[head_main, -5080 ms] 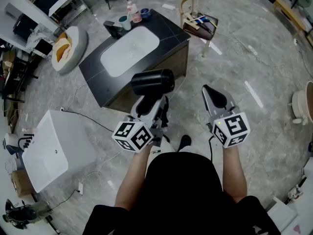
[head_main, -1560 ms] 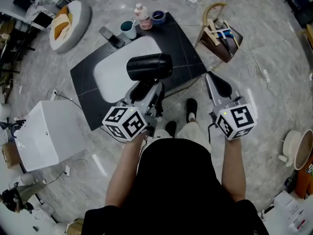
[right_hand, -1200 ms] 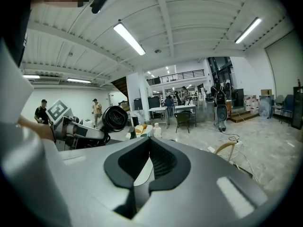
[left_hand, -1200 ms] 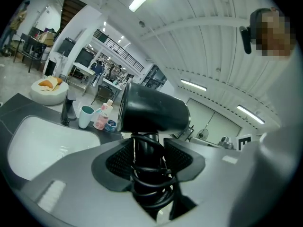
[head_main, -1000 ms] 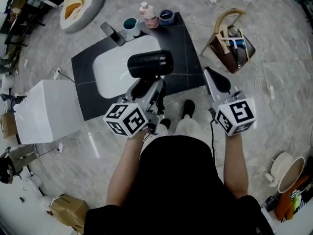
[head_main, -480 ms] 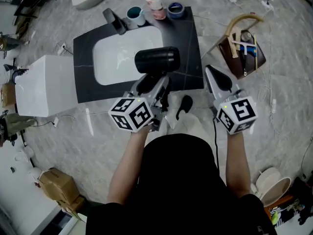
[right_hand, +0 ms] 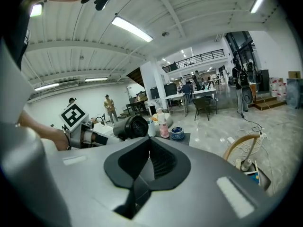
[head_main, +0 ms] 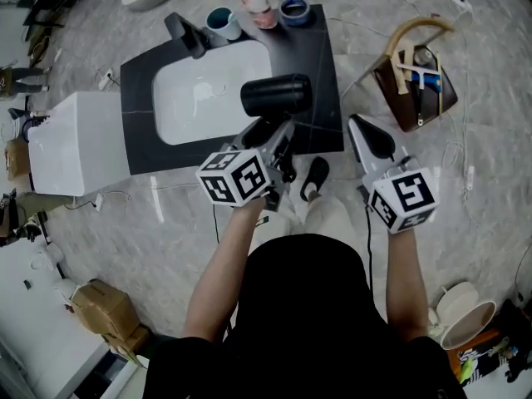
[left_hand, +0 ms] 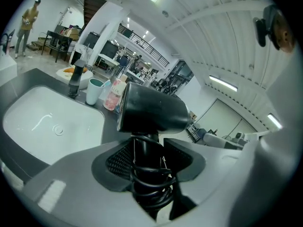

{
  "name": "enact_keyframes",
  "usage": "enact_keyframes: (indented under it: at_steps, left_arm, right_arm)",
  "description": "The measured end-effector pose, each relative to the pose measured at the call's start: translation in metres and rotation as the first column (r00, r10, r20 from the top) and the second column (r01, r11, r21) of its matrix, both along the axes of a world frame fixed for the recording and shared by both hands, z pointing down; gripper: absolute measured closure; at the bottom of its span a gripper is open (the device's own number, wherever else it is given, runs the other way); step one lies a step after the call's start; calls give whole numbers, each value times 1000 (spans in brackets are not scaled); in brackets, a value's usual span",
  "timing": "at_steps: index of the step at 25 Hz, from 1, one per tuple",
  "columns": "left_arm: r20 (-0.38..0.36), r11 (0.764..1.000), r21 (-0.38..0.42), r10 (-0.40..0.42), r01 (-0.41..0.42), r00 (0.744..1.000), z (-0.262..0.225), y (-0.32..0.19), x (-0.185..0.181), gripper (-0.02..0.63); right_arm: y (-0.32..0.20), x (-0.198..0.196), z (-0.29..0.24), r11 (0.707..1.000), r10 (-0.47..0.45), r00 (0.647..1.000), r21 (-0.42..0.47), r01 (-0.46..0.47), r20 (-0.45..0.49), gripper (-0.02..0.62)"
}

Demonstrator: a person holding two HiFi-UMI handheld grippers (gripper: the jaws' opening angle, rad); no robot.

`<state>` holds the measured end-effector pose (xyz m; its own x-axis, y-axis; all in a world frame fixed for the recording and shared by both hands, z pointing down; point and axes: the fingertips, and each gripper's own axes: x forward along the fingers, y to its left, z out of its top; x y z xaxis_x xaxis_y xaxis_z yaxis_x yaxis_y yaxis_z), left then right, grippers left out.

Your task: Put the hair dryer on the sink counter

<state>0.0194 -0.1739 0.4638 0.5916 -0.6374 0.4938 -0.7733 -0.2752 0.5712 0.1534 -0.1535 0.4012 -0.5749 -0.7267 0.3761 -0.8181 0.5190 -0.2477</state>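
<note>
Holding the hair dryer by its cord-wrapped handle in the left gripper fingers, above the worktop just right of the basin; not yet set down. Carrying nothing in the right gripper, fingers pressed together. Left to do: lower, rest, release.

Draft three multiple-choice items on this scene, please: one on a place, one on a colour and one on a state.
1. Where is the hair dryer? A on the floor; B in the left claw; C on a shelf.
2. What colour is the basin? A white; B black; C blue.
3. How is the right claw? A open; B shut, empty; C shut on a cup.
B: its handle sits between that claw's jaws. A: white against the black counter. B: its jaws meet with nothing between.
</note>
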Motion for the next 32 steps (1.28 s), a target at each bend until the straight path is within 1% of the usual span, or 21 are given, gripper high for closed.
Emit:
enact_keyframes:
  at_steps: [5,12,18,23,32]
  left_arm:
    - [20,1000,-26,0,0,1000,22,-23,11,414]
    - [31,998,-64,3,-1,1000,50,-47,24,414]
    - [57,995,-102,3,3,998,75,-57,32,416]
    - [93,991,-132,5,7,996,98,-64,36,416]
    - [119,982,-187,11,12,993,134,-73,42,416]
  right_arm:
    - [-4,11,10,1000,21,1000,-20,-21,5,584]
    - [-9,12,24,999,8,1000,-53,-8,-1,584]
    - [-14,6,37,997,-13,1000,-75,13,2,584]
    - [-19,3,41,997,-19,1000,-79,20,8,584]
    - [-20,14,53,995,-4,1000,-101,4,0,584]
